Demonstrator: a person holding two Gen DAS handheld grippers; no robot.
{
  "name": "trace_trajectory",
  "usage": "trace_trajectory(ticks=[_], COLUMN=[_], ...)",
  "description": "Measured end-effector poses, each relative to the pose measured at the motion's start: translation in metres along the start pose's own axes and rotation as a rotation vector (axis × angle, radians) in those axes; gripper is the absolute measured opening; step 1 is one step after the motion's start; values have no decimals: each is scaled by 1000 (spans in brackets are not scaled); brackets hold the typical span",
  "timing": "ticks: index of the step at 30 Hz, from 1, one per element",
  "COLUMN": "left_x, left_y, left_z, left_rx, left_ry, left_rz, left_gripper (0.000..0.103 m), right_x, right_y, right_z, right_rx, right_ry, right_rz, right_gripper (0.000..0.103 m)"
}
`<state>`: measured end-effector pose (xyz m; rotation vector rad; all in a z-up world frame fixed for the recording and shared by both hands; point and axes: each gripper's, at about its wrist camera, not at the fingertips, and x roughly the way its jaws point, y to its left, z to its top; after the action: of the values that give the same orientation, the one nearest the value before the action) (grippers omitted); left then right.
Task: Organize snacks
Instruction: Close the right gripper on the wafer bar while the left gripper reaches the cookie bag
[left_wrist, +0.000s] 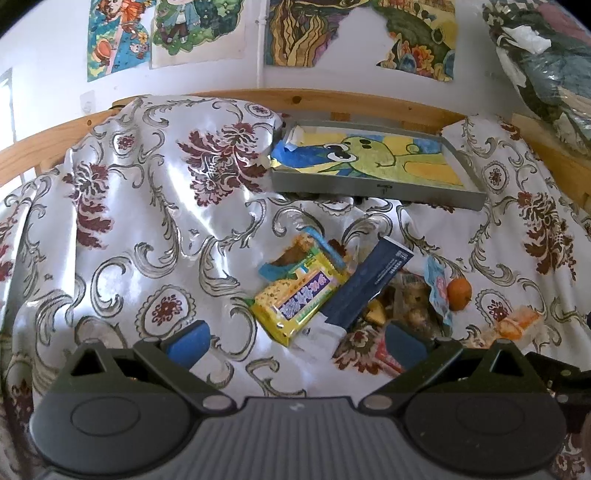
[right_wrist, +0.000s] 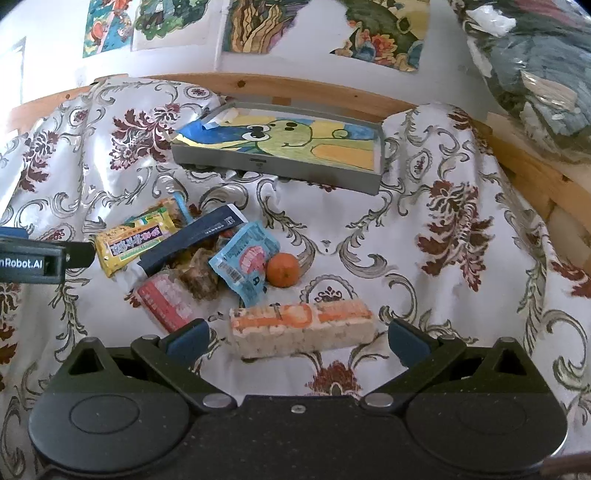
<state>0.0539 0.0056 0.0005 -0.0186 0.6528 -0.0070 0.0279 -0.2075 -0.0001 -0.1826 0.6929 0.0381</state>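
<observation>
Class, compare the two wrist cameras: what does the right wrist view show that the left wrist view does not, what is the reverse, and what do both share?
Only the right wrist view shows the whole orange cracker pack lying between the open right gripper fingers, and the left gripper's side at its left edge.

Only the left wrist view shows the open left gripper from behind, facing the yellow snack pack.

Both show the grey tray with its drawing, the navy box, the small orange and the floral cloth.
</observation>
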Motion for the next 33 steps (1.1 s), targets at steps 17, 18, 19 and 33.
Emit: trace_trajectory(ticks=[17, 18, 19, 33], left_x=[47, 50, 52, 79], left_y=[-9, -9, -9, -27], left_z=[6, 5, 5, 14], left_rx=[89, 91, 92, 140], left_ry=[15, 24, 32, 139], left_rz=[-124, -147, -168, -394], left_gripper=[103, 103, 102, 98], right_x=[49, 51, 54, 87], right_y=[-16, -17, -19, -49], right_z=[9, 9, 8, 5], right_rx=[85, 95, 109, 373], right_ry=[104, 112, 119, 188], right_rz=[131, 138, 146, 257], right_gripper=[102, 102, 102, 100])
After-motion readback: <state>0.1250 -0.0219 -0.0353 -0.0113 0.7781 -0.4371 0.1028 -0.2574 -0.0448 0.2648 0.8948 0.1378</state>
